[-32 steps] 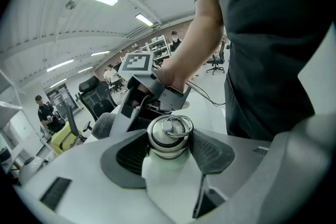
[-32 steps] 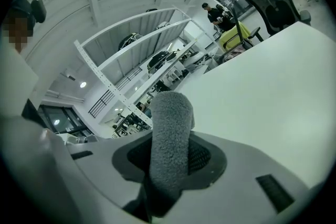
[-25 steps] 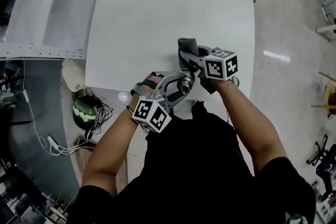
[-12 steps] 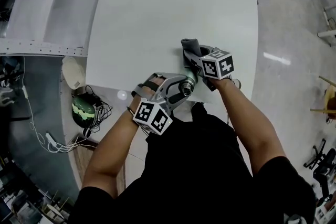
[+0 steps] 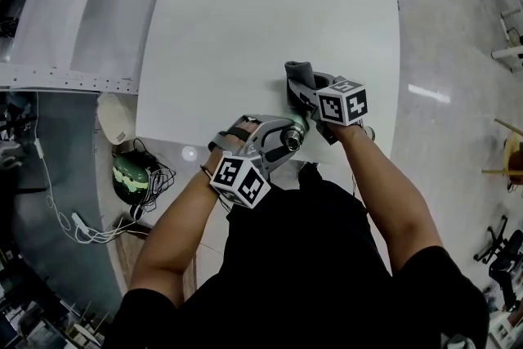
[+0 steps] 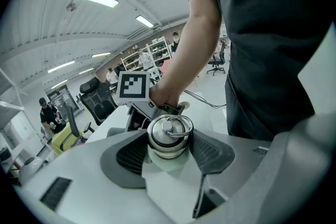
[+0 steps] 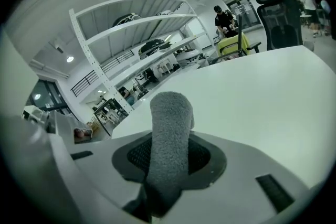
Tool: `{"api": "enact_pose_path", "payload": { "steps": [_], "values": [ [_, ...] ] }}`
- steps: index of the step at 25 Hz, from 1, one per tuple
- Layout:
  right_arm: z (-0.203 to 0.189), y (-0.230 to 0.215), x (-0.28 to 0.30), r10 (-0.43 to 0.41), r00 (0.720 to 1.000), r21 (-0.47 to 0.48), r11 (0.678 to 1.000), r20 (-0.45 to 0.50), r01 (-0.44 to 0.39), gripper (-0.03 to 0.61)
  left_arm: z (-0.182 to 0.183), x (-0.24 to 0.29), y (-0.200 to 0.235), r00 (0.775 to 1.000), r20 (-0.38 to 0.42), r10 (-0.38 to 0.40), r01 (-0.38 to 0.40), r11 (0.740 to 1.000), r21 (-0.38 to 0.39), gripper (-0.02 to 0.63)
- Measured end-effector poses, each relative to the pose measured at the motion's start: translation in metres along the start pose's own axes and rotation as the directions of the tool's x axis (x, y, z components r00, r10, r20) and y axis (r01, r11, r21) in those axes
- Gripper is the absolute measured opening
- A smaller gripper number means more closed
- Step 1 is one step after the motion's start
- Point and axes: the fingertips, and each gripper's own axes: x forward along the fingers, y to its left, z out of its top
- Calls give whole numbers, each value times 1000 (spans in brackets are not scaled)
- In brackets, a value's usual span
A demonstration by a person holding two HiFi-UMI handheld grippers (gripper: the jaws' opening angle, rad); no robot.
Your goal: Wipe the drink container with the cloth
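The left gripper (image 6: 168, 148) has its two dark ribbed pads closed against either side of the drink container (image 6: 168, 139), pinching it just below its metal cap; the cap carries a loose metal ring on top, and the body below it is pale green. In the head view the left gripper (image 5: 286, 140) holds the drink container (image 5: 292, 136) over the near edge of the white table (image 5: 245, 20), close in front of the person's dark shirt. The right gripper (image 7: 169, 159) is clamped on a grey cloth (image 7: 170, 128), a thick rolled fold of which stands up between the jaws and past their tips. From above, the right gripper (image 5: 306, 94) sits just beyond the container with the cloth (image 5: 299, 74) sticking out away from the person over the table; whether the cloth touches the container cannot be told. The only printed marks to be seen are the black-and-white square patterns on the two grippers' cubes, one (image 5: 241, 180) on the left and one (image 5: 343, 103) on the right. The container's surface shows no print that can be read at this size.
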Motion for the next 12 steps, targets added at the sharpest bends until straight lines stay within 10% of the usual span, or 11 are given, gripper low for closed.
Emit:
{"api": "enact_pose_path", "payload": {
  "steps": [12],
  "values": [
    [46, 29, -80, -10, 981, 47, 999, 192, 0, 112, 0, 11, 17, 995, 30, -98, 100, 988, -114, 256]
  ]
}}
